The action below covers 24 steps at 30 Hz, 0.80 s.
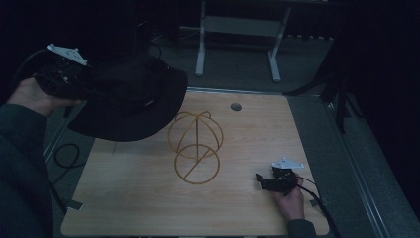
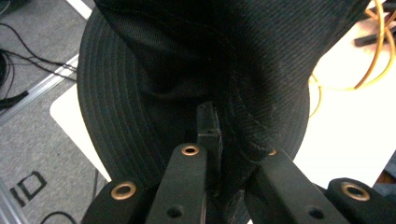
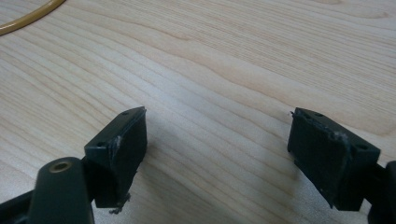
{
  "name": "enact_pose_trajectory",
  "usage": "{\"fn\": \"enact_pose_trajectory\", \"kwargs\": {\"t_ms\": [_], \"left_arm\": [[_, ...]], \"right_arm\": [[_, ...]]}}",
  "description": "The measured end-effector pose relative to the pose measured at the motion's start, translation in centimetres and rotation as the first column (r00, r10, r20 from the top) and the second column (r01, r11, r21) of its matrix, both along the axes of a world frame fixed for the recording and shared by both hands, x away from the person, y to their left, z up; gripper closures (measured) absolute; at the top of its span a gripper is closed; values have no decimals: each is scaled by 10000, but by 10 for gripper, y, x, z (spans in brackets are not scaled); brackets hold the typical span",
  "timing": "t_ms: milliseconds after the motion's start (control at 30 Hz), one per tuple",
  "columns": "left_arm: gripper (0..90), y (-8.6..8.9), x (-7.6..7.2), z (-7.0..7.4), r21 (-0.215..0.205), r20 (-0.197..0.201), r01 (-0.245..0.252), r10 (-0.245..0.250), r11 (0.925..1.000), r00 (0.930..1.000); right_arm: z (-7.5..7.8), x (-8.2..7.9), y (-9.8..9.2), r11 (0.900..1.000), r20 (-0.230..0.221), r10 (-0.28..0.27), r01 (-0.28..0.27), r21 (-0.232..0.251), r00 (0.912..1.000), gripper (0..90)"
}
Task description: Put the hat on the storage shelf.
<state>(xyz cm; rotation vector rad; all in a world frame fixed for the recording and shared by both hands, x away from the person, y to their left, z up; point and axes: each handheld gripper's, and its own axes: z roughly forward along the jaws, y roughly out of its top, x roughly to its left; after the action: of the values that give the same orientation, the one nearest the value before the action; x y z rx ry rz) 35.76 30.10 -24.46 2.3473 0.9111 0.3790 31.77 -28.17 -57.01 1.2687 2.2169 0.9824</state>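
Observation:
A black brimmed hat (image 1: 131, 99) hangs in the air over the table's back left corner. My left gripper (image 1: 90, 85) comes in from the left and is shut on the hat's fabric. In the left gripper view the hat (image 2: 187, 70) bunches between the two jaws of the left gripper (image 2: 224, 149). A yellow wire hat stand (image 1: 195, 146) stands upright in the middle of the table, just right of the hat. My right gripper (image 1: 261, 181) rests low at the front right of the table. Its jaws stand wide apart over bare wood in the right gripper view (image 3: 217, 140).
The light wooden table (image 1: 148, 208) has a round cable hole (image 1: 236, 106) near its back edge. A black cable (image 1: 67, 156) loops on the floor to the left. Another table's grey legs (image 1: 200, 44) stand behind. The stand's base ring (image 3: 28, 18) shows in the corner of the right gripper view.

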Motion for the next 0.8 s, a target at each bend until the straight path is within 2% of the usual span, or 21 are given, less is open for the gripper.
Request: {"fn": "enact_pose_trajectory", "kwargs": {"t_ms": [467, 633, 800], "left_arm": [[885, -3, -4, 9, -676, 224, 489, -475, 9965, 9986], [885, -8, -7, 10, -1190, 289, 991, -963, 9879, 9949], [885, -22, -10, 14, -1406, 320, 1584, -1554, 9773, 9873]], "right_arm": [[0, 0, 0, 10000, -6, 0, 0, 5, 10000, 197], [0, 0, 0, 10000, 12, 10, -10, -3, 10000, 197], [0, 0, 0, 10000, 14, 0, 0, 2, 10000, 197]]}}
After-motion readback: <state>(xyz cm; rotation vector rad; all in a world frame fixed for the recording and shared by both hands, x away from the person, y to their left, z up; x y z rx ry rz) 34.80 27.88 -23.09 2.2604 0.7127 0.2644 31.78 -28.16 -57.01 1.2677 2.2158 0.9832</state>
